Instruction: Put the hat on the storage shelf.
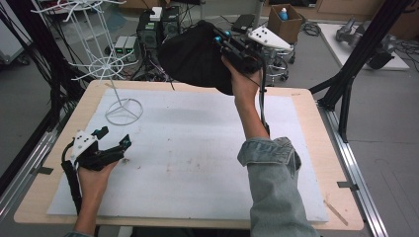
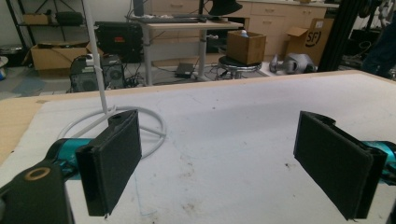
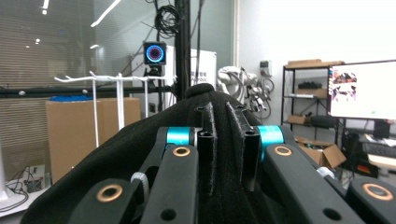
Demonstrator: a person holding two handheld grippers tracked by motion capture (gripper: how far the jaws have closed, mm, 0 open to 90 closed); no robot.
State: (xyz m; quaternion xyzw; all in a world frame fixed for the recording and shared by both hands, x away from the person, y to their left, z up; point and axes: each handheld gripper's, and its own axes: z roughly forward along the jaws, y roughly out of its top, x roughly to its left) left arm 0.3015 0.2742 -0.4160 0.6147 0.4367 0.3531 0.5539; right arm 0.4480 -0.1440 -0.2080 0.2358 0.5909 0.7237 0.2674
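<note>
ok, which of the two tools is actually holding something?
The right tool, raised over the table's far edge, is shut on the black hat. The left tool rests low at the near left, jaws wide apart with nothing between them.

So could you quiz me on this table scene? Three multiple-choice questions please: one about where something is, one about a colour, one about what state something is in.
1. Where does the white wire stand sit?
A. on the mat's far left part
B. at the mat's near right corner
C. on the floor beside the table

2. What colour is the hat held up over the table?
A. white
B. black
C. red

3. How is the left tool?
A. shut on the hat
B. shut on the stand
C. open, holding nothing

Answers:
1. A: in the high view its ring base rests on the white mat at the far left.
2. B: the right tool pinches dark black fabric.
3. C: in the left gripper view its two pads stand wide apart over bare mat.
</note>
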